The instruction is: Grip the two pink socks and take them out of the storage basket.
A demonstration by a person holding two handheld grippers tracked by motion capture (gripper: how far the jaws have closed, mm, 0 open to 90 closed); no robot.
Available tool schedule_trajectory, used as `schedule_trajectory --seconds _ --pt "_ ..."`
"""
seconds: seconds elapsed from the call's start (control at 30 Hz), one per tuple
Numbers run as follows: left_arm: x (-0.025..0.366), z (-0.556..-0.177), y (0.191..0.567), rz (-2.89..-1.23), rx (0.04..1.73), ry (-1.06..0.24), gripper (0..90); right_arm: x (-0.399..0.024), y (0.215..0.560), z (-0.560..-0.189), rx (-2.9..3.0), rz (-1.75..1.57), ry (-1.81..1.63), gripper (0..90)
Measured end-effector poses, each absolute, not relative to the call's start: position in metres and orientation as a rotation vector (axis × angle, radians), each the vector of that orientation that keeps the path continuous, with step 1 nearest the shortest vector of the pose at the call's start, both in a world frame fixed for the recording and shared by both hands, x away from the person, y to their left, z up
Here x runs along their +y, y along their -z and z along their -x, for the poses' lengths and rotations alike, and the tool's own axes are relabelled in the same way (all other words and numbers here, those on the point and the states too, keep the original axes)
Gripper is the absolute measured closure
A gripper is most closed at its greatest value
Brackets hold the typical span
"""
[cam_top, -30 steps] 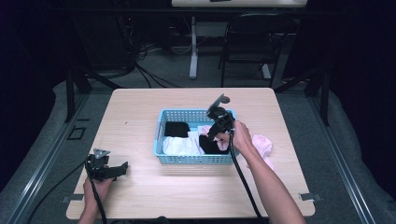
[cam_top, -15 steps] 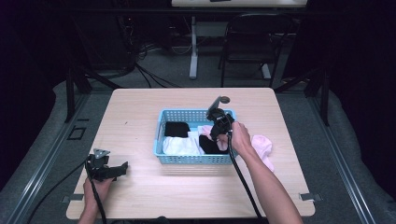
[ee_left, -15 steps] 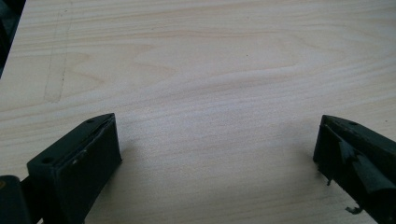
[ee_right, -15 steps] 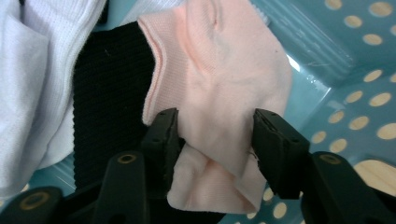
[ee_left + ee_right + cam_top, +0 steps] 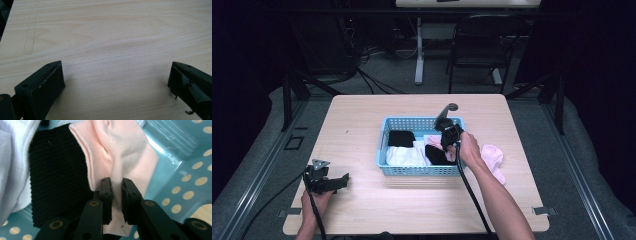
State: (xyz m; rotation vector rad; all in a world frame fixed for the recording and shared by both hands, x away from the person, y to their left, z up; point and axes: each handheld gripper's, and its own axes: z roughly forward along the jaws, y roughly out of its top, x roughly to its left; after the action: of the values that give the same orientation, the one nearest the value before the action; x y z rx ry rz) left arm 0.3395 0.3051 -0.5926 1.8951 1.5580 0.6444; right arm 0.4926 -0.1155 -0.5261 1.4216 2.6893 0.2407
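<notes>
Hand-held gripper pinched on a pink sock beside black fabric, seemingly inside the blue basket.

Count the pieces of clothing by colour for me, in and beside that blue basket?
Black: 2, and, in the basket
White: 1, in the basket
Pink: 2, one in the basket, one on the table beside it
Total: 5

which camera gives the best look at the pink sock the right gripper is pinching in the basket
The right gripper view: the pink sock sits close up, a fold of it pinched in the right gripper, beside a black sock. In the high view it is a small pink patch in the blue basket. The left gripper view faces bare table.
</notes>
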Motion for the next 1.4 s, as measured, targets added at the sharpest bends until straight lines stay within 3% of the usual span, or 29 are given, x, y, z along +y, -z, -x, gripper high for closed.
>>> schedule_trajectory --seconds 1.4 --pt "0.305 -0.340 0.593 -1.891 1.559 -0.645 0.6 -0.123 0.447 -0.471 2.685 -1.321 -0.439 82.4"
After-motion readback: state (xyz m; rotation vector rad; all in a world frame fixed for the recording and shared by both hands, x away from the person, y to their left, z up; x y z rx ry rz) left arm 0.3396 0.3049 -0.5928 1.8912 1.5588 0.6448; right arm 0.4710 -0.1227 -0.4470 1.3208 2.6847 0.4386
